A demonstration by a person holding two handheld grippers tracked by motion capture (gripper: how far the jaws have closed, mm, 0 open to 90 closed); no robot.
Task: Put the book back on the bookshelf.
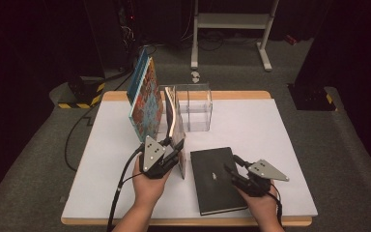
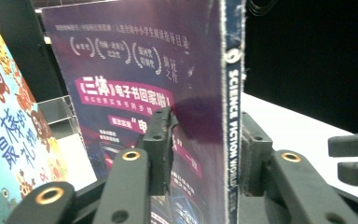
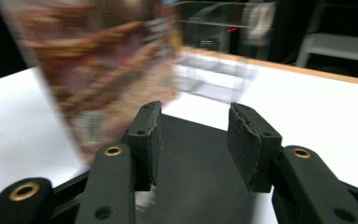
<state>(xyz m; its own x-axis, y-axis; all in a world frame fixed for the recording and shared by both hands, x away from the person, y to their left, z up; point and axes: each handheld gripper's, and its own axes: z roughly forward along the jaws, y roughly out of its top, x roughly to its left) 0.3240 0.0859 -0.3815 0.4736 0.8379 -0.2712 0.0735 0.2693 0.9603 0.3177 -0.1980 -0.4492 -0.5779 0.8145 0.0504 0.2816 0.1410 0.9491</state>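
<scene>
White tabletop (image 1: 270,145) under dim light: our left gripper (image 2: 205,154) pinches the upright purple book (image 2: 144,70) by its spine edge, just beside the clear organizer (image 1: 195,108). Our right gripper (image 3: 193,140) hovers with jaws spread over the flat black book (image 1: 215,179).

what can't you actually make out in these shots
- Black book cover: its small mark is too tiny to read in the high view; the right gripper view is motion-blurred.
- Magazine held upright between the left gripper jaws: its far cover is turned away in the left gripper view.
- Clear rack slots: partly hidden behind the colourful book in the high view.
</scene>
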